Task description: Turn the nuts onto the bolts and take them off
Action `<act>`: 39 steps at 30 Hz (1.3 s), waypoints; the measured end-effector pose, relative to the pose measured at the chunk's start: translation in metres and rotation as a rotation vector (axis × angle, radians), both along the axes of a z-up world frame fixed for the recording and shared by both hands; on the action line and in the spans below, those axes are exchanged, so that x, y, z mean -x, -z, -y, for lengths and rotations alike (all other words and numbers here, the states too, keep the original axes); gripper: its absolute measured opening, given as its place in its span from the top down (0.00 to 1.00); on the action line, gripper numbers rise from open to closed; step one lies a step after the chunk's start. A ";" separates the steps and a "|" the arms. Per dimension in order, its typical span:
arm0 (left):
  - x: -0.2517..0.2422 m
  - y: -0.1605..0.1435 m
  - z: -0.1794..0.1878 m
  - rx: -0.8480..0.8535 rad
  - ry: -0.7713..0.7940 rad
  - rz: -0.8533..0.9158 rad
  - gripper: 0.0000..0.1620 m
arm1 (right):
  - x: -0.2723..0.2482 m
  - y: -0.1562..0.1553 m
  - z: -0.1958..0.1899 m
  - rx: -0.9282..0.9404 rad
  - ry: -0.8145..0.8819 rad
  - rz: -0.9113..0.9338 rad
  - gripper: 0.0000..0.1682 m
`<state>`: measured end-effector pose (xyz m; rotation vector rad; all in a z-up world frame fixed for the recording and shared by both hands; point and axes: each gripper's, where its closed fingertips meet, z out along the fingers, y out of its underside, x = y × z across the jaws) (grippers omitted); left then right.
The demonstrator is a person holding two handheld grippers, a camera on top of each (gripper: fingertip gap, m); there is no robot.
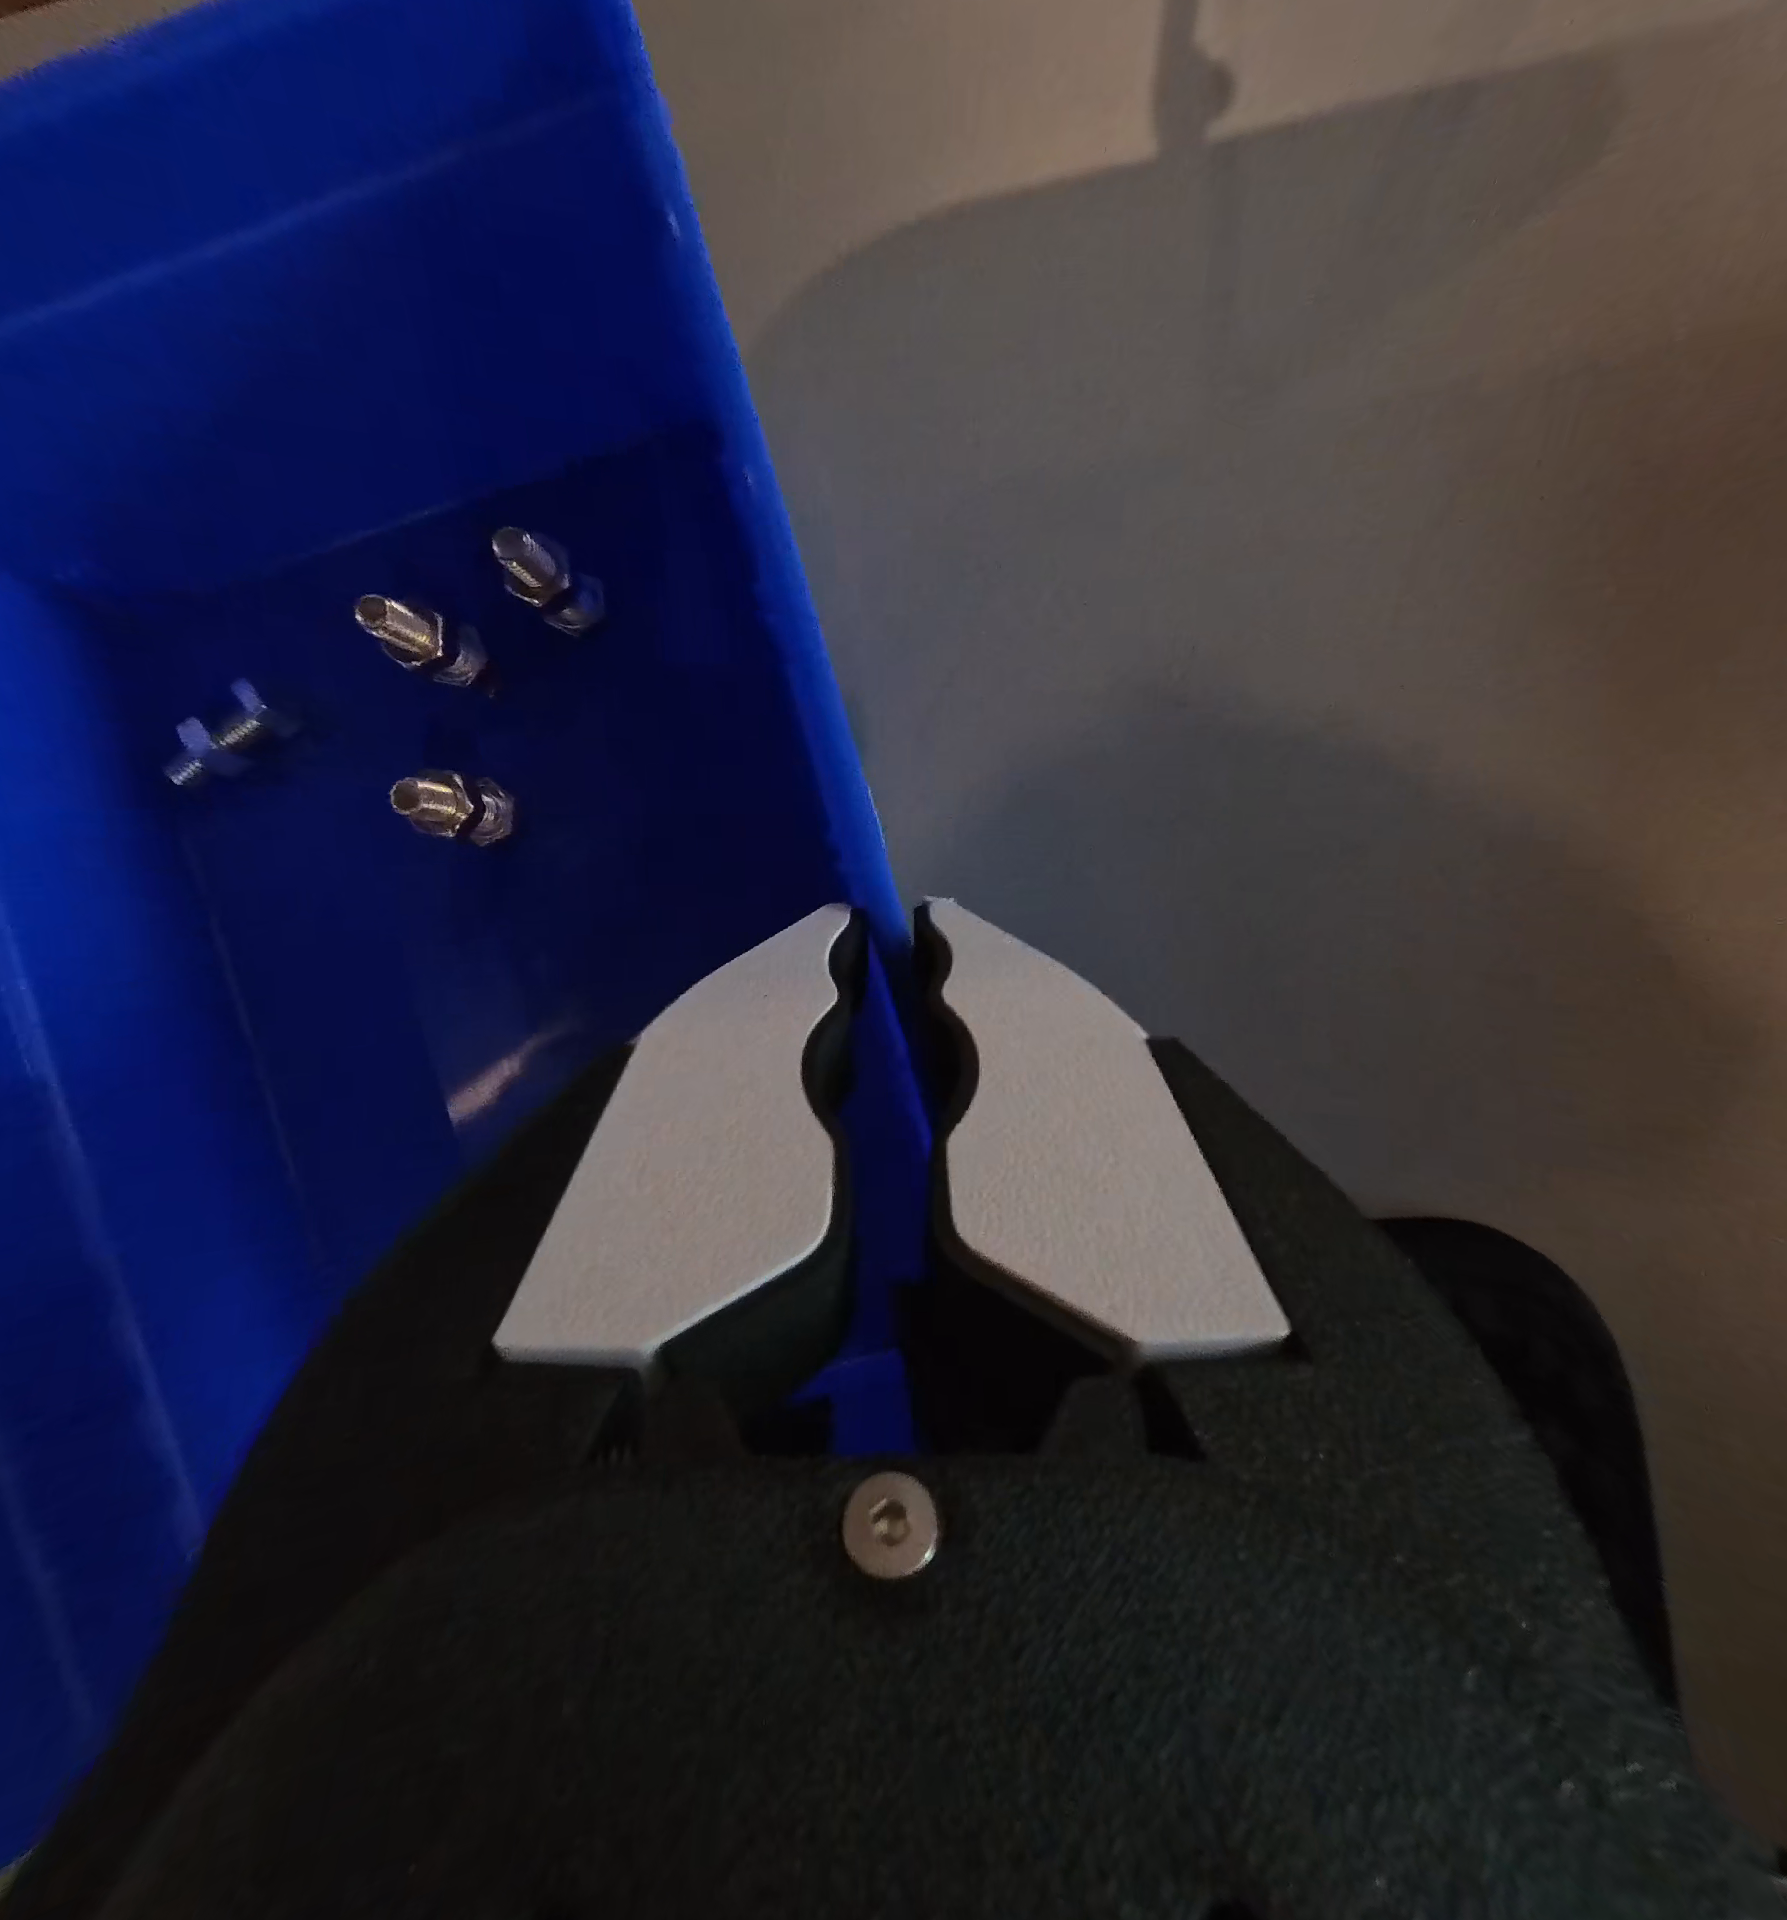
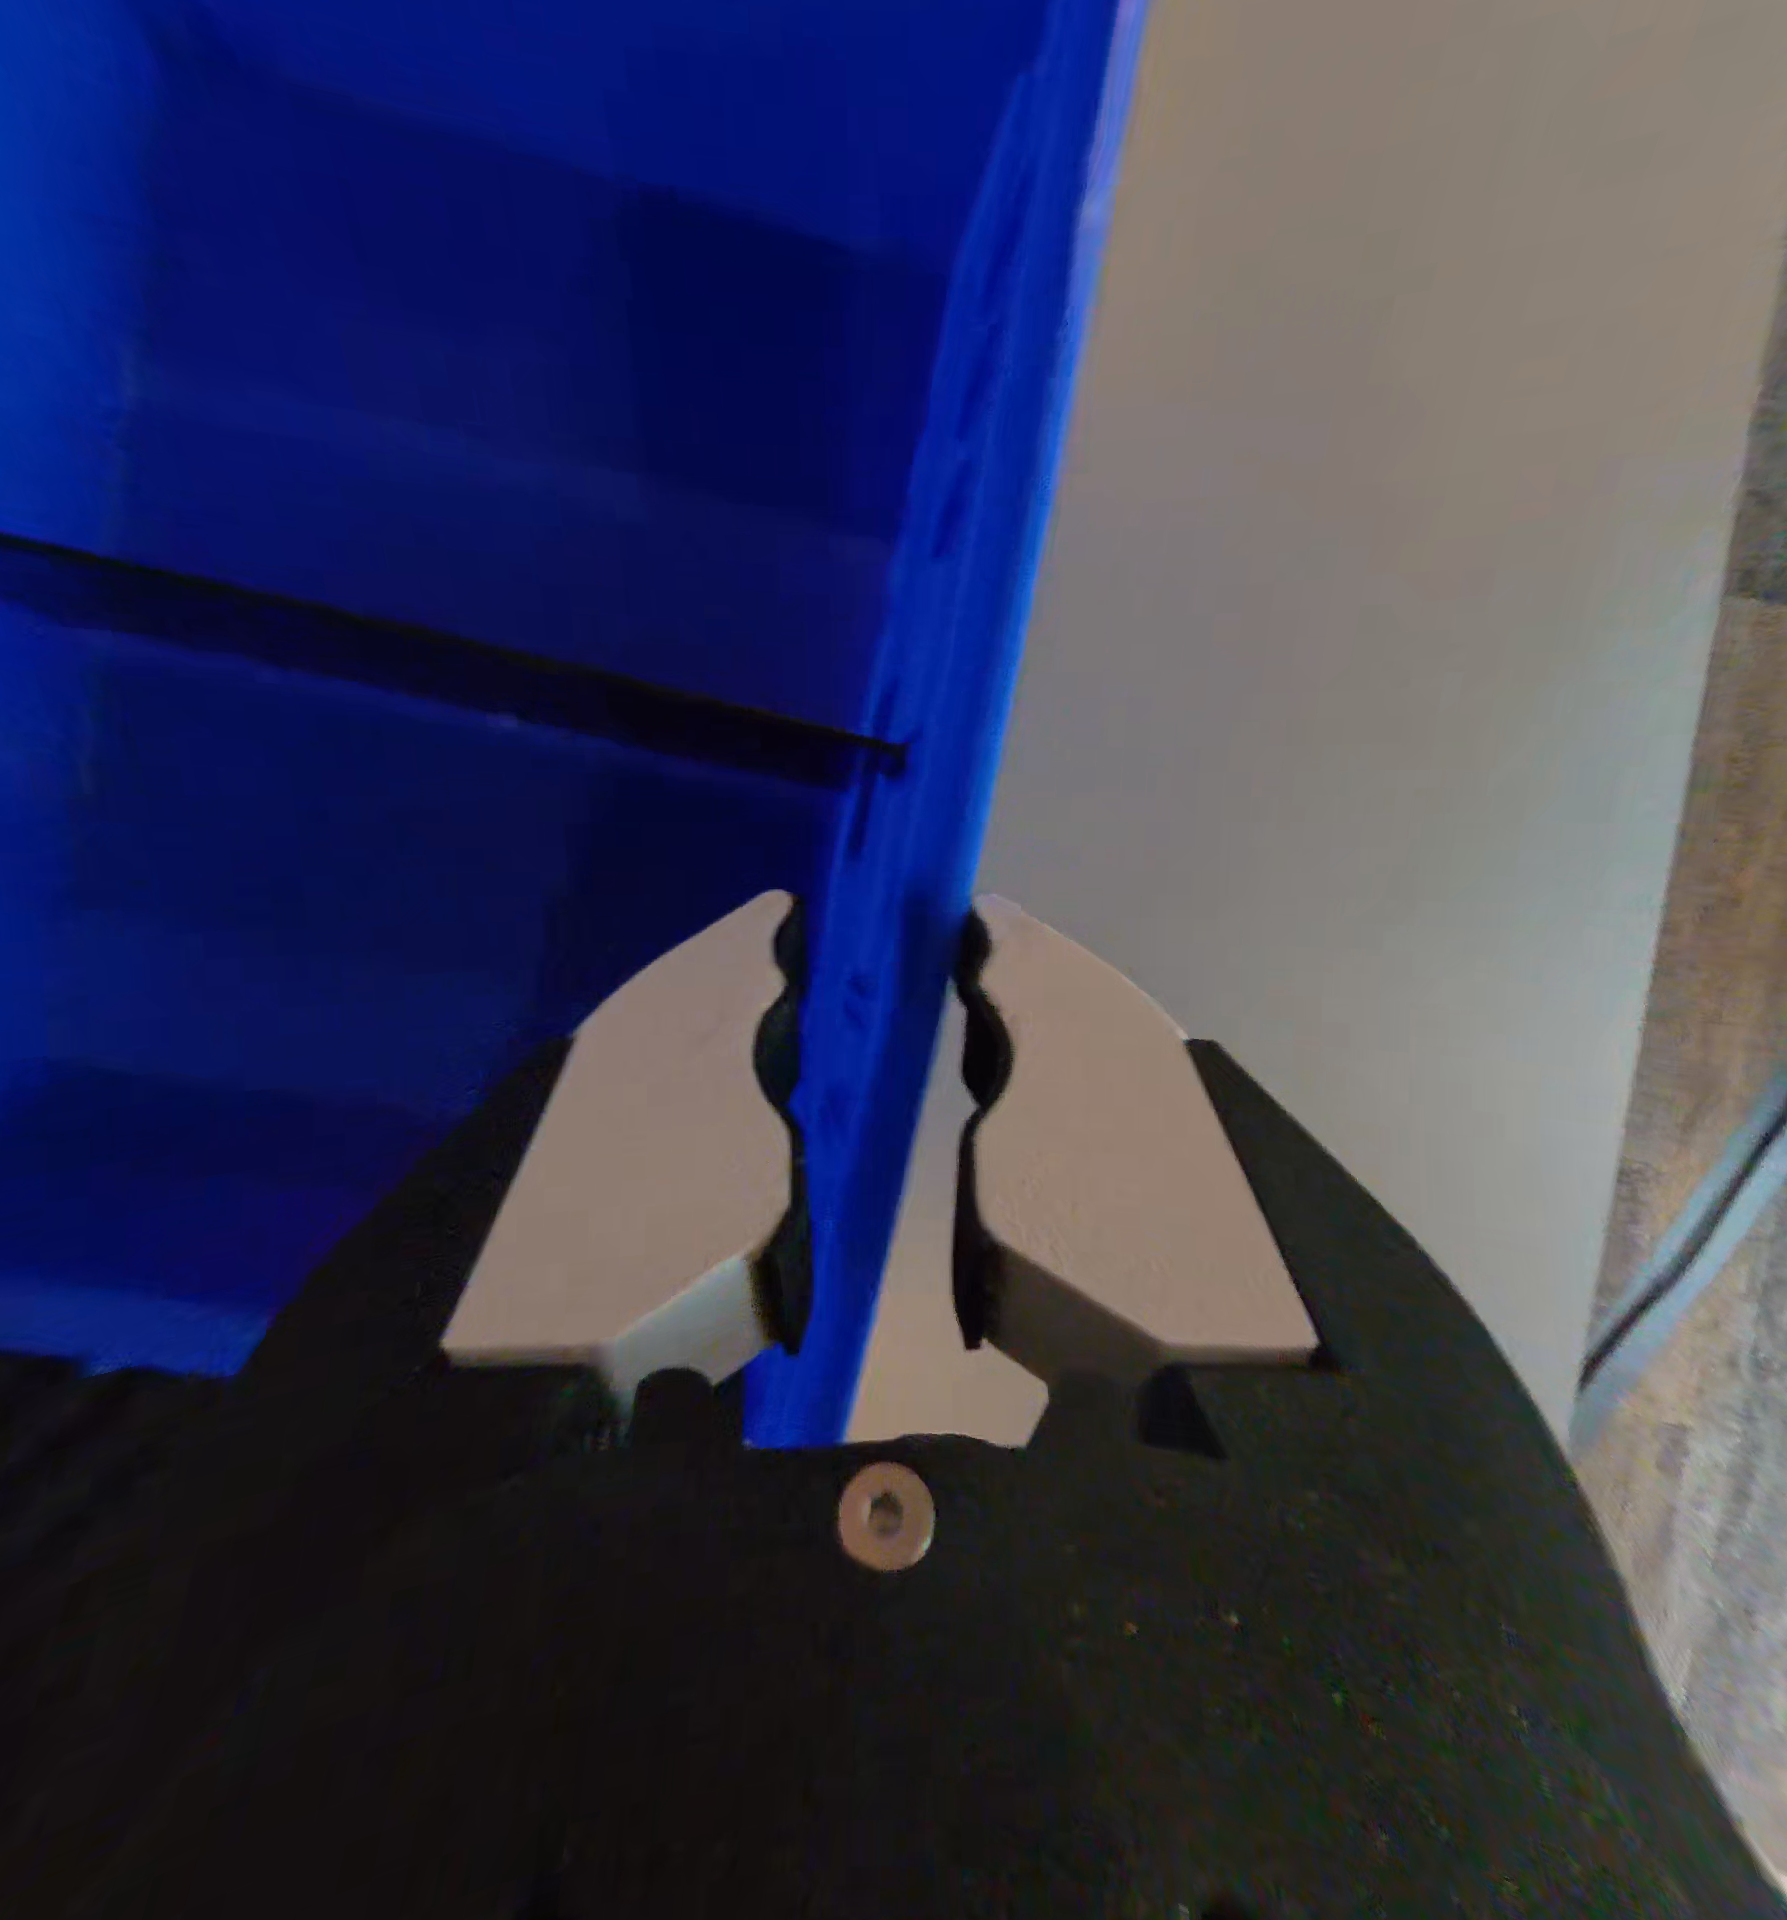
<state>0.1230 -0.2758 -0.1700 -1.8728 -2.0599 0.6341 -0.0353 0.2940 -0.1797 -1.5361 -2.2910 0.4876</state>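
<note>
A blue plastic bin (image 1: 369,343) fills the left of the left wrist view. Several silver bolts with nuts on them lie on its floor: one (image 1: 419,639), another (image 1: 544,577), a third (image 1: 450,808), and a bluish one (image 1: 229,743). My left gripper (image 1: 887,914) is shut on the bin's right wall, one finger inside and one outside. In the right wrist view my right gripper (image 2: 884,914) is shut on a blue bin wall (image 2: 982,520) in the same way. A dark slot (image 2: 401,644) crosses the blue surface there. No bolts show in that view.
A pale tabletop (image 1: 1284,623) with grey shadows lies to the right of the bin in the left wrist view. In the right wrist view the white table (image 2: 1336,623) ends at an edge, with grey floor (image 2: 1762,935) beyond on the right. Some 60 centimeters of space lies between my two pairs of fingers.
</note>
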 end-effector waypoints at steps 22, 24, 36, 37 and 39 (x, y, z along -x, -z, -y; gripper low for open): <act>0.012 0.000 -0.022 -0.030 0.032 -0.003 0.94 | 0.019 0.016 -0.030 0.016 -0.092 0.037 0.96; 0.012 0.000 -0.027 -0.042 0.048 -0.007 0.94 | 0.018 0.016 -0.030 0.027 -0.087 0.035 0.96; 0.015 -0.012 -0.034 -0.048 0.093 -0.086 0.56 | 0.016 -0.011 -0.027 0.019 -0.058 -0.107 0.69; 0.015 -0.019 -0.033 -0.048 0.101 -0.121 0.52 | 0.015 -0.022 -0.026 0.034 -0.047 -0.150 0.65; 0.010 -0.039 -0.024 -0.042 0.101 -0.197 0.51 | 0.012 -0.046 -0.021 0.073 -0.035 -0.252 0.56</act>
